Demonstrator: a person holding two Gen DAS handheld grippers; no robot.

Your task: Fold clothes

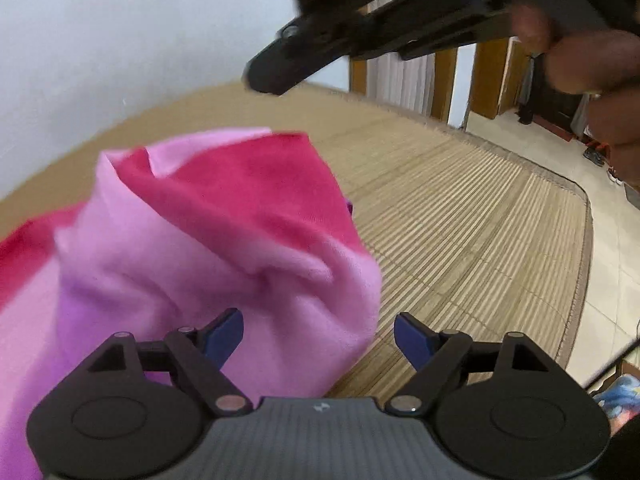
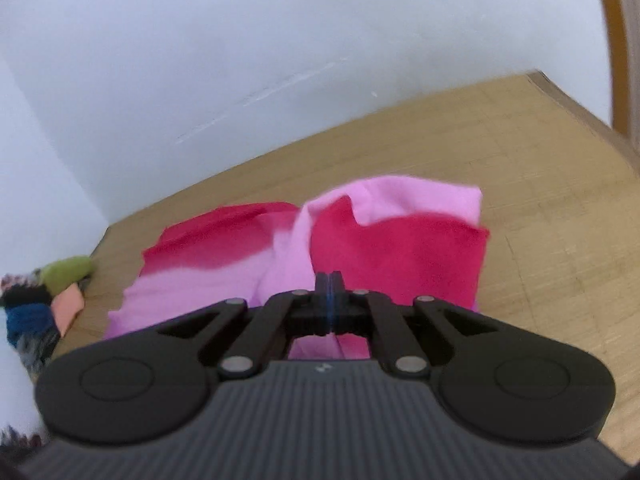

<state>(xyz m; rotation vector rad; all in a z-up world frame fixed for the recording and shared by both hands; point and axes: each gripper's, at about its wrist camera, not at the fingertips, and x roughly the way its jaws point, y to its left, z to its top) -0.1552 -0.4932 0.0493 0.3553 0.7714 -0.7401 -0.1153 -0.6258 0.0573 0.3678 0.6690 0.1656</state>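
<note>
1 pink garment (image 1: 208, 240), 2 grippers (image 1: 318, 334).

A garment (image 1: 208, 248) in two pinks, deep magenta-red bleeding into pale lilac-pink, lies on a tan mat (image 1: 460, 232) ribbed with fine pale and brown stripes and edged with a darker brown border. The left tongs (image 1: 318, 338) are black with blue pads (image 1: 412, 338); the right tongs (image 2: 329, 280) are black too, a thin blue line showing between their pads. The wall (image 2: 200, 60) is pale bluish white. At the mat's corner sits a pile of clothes (image 2: 44, 300): olive green, peach, navy blue, black and a mottled grey. Beyond the mat, ochre door frames (image 1: 486, 76), white curtains (image 1: 404, 72) and cream floor tiles (image 1: 624, 260).
</note>
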